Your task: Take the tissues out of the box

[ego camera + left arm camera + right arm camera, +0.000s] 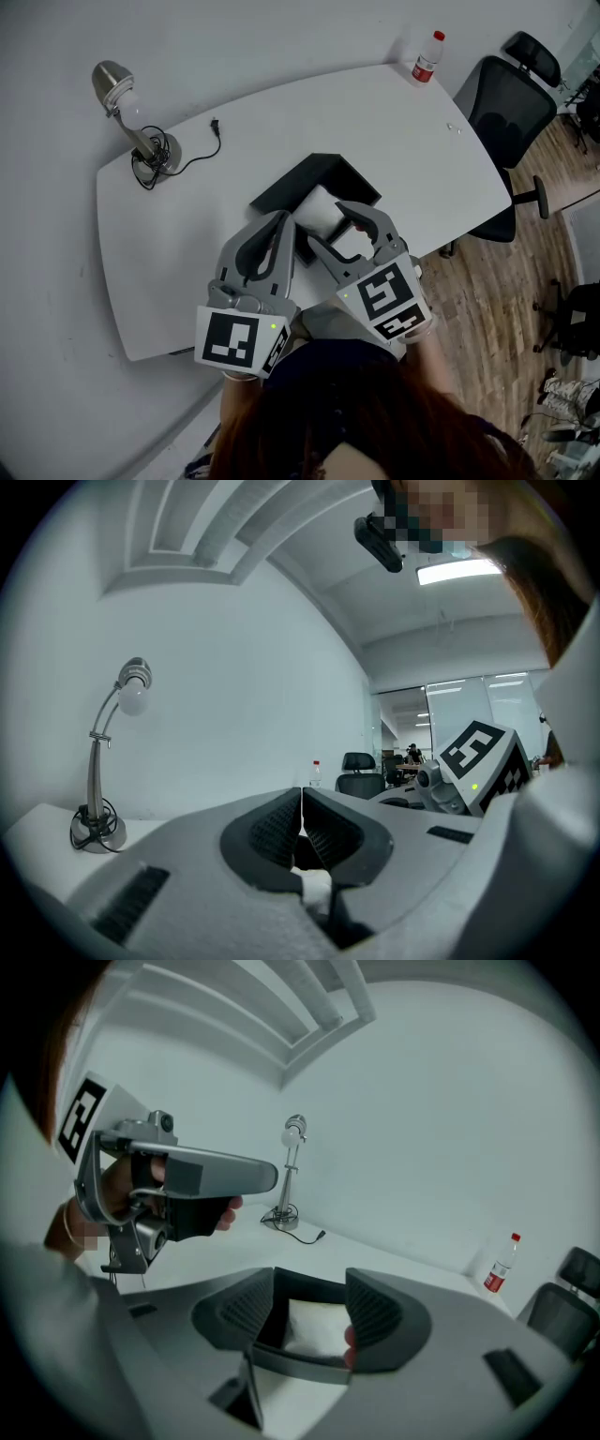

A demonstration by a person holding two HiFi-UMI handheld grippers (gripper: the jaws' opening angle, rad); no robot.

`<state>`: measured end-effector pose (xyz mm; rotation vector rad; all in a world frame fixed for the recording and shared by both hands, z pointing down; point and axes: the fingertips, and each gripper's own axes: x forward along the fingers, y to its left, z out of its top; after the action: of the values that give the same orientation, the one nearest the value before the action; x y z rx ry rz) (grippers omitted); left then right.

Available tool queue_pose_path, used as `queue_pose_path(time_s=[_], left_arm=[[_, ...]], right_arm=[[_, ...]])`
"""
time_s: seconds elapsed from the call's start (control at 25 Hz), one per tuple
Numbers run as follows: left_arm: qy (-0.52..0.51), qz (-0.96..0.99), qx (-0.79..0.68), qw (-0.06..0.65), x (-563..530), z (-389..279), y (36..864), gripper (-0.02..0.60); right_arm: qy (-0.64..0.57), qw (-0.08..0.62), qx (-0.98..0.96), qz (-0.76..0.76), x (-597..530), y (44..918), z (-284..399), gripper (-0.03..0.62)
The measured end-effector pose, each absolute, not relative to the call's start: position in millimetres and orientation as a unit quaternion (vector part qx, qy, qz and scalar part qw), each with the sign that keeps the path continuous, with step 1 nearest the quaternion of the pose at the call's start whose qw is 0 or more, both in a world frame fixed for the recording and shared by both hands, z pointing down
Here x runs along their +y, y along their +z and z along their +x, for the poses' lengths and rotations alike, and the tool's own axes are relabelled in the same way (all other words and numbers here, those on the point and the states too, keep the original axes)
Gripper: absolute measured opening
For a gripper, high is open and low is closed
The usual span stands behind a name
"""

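Left tongs (301, 803) I held pinched shut; my right tongs (311, 1281) stood wide over white tissues (314, 1327) in black box (328, 173) on desk (403, 122).

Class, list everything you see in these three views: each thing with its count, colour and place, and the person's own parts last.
table: one, white, under everything
box: one, black, open, middle of the table
tissues: one pile, white, inside the box
desk lamp: one, silver, far left of the table
cable: one, black, from the lamp base across the table
bottle: one, clear with red cap, far right corner of the table
office chairs: at least two, black, right of the table
floor: wooden, brown, at the right
left gripper: one, grey, jaws together, beside the box
right gripper: one, grey, jaws apart over the tissues
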<state>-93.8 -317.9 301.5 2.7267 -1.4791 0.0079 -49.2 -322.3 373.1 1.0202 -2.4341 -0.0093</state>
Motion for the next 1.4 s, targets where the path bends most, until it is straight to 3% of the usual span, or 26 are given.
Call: queue_pose_path(time_s=[1.4], left_arm=[[-0.004, 0.861, -0.501, 0.081, -384.0, -118.5, 339.1, 0.026]], right_arm=[[0.112, 0.489, -0.821, 0.273, -361.1, 487.2, -53.0, 0.298]])
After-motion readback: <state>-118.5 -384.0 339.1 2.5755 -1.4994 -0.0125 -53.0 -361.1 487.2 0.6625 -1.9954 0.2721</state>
